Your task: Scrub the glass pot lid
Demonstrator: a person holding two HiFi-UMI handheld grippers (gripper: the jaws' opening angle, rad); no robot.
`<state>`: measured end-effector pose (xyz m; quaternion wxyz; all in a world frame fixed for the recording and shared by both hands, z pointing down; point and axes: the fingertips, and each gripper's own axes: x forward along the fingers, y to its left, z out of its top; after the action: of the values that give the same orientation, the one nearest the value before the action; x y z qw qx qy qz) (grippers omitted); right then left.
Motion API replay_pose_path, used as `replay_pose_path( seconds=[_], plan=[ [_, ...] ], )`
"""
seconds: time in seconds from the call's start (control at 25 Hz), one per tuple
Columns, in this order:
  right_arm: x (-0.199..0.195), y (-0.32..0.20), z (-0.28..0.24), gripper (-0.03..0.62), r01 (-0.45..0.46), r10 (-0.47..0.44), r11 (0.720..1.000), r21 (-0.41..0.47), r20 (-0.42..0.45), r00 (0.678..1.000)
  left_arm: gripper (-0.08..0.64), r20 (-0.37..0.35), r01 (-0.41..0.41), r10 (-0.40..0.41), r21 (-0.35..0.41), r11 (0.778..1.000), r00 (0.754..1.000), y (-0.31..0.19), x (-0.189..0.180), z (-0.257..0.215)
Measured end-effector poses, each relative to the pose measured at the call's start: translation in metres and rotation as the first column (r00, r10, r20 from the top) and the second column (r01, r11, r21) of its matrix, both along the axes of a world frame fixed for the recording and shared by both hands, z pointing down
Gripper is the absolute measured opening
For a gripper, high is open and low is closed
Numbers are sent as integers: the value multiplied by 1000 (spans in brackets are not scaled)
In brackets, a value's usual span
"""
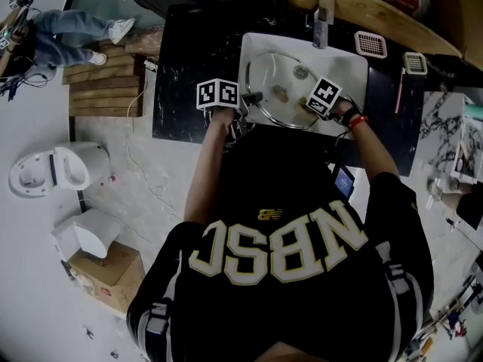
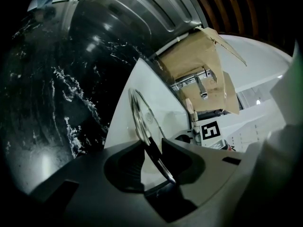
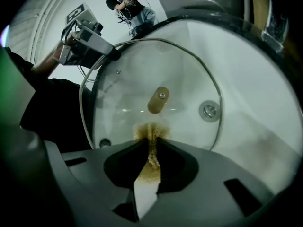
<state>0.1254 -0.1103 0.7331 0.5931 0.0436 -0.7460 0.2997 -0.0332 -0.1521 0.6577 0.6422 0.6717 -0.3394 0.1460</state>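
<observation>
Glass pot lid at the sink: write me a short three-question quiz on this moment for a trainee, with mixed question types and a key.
1. Multiple choice: what is between the jaws of the right gripper? A) a brown scrub pad B) a bottle brush C) nothing.
2. True or false: the left gripper grips the glass pot lid by its centre knob.
3. Fill in: the lid is in the white ____.
Key: 1 A, and the pad is pressed against the glass. 2 false, it is clamped on the lid's rim. 3 sink.
</observation>
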Motion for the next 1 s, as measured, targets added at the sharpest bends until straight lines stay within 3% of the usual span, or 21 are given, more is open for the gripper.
replay_pose_path(
  seconds=[0.32,0.6,1.0],
  plan=[
    [-45,27,-34,63,-53,62,997,-53,191,980,124,11,-8,8,-15,1000,1000,1,-3,5],
    [-87,25,-39,66,-132,125,991,14,249,961,103,33,1,-1,-23,1000,999,-2,-8,7],
    [-133,-16,-50,67,-301,248,949,96,363,898,98,13,3,-2,-37,999,1000,2,-10,4]
  ],
)
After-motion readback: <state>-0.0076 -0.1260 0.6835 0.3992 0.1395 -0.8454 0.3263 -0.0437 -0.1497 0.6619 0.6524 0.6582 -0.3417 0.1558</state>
